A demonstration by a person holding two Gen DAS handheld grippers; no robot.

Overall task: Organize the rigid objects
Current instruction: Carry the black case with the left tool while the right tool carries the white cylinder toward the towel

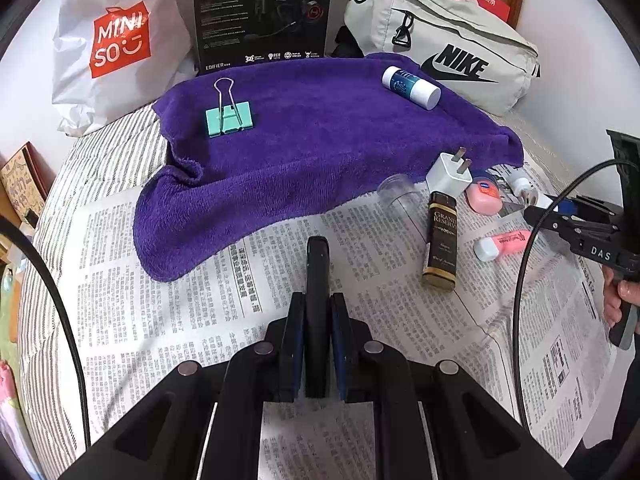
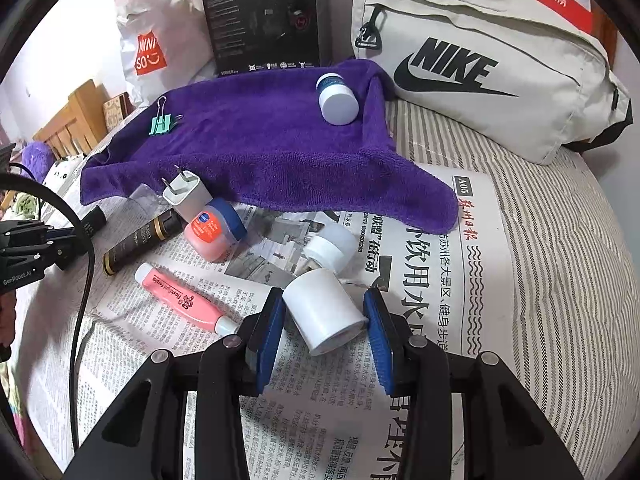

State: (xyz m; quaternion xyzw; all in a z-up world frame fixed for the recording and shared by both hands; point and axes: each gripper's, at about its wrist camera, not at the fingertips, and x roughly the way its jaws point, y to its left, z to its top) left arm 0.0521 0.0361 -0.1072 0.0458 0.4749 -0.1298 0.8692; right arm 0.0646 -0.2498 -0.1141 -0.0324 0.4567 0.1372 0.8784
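Note:
My left gripper [image 1: 317, 308] is shut on a flat black object [image 1: 317, 276] held above the newspaper. My right gripper [image 2: 326, 312] is open, its jaws on either side of a white cylinder [image 2: 324, 312] lying on the newspaper. A purple towel [image 1: 304, 140] carries a teal binder clip [image 1: 229, 118] and a blue-and-white bottle [image 1: 411, 87]. Beside the towel lie a white plug adapter [image 2: 186, 194], a pink jar with a blue lid [image 2: 214, 230], a dark brown bottle [image 1: 440, 240], a pink tube [image 2: 184, 300] and a small white jar [image 2: 330, 246].
A Miniso bag [image 1: 116, 44], a black box [image 1: 264, 12] and a Nike bag [image 2: 480, 64] stand behind the towel. Newspaper [image 1: 180, 300] covers the striped bedding [image 2: 560, 240]. A clear plastic cup [image 1: 396, 192] lies by the adapter.

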